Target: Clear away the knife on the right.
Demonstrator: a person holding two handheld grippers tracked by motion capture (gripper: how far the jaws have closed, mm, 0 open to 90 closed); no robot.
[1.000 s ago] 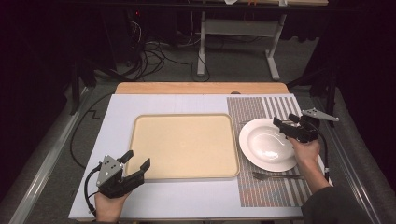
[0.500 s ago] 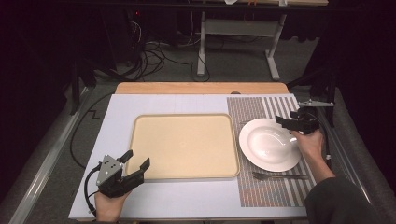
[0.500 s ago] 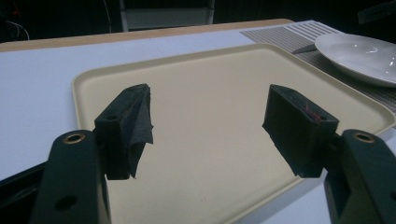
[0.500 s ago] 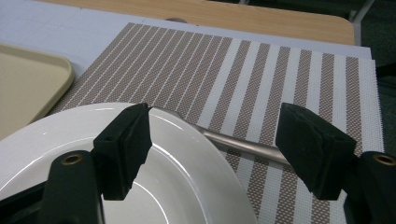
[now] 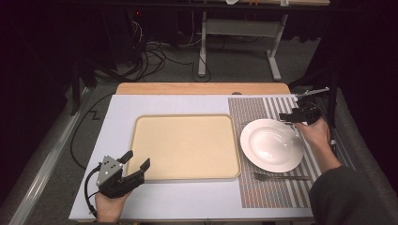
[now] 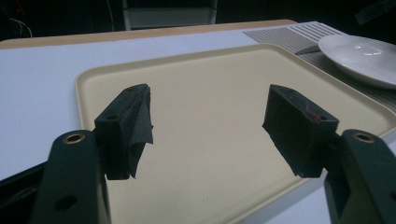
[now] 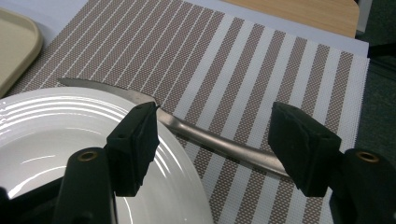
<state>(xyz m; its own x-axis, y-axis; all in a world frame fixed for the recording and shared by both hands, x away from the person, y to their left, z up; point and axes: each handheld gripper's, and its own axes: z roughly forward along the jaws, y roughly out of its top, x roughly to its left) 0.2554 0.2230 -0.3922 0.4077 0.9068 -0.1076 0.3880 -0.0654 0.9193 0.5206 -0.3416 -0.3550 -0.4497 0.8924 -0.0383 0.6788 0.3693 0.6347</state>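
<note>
A white plate (image 5: pixel 272 144) (image 7: pixel 70 135) lies on a striped placemat (image 5: pixel 263 105) (image 7: pixel 243 56) at the right. A table knife (image 7: pixel 210 140) lies on the mat behind the plate, its blade partly under the rim. My right gripper (image 5: pixel 292 116) (image 7: pixel 212 114) hovers over the plate's far right rim. It is open, its jaws have just been closing a little, and the knife handle lies below the gap, untouched. My left gripper (image 5: pixel 137 160) (image 6: pixel 210 95) stands open at the near left corner of the beige tray (image 5: pixel 185 146) (image 6: pixel 210 140), holding nothing.
A fork (image 5: pixel 281 176) lies on the placemat in front of the plate. The tray holds nothing. A wooden strip (image 5: pixel 202 88) runs along the table's far edge, with a metal stand and cables on the floor beyond.
My right gripper has drawn back from above the plate's right part to its far right rim, rising slightly. The left gripper has stayed where it was.
</note>
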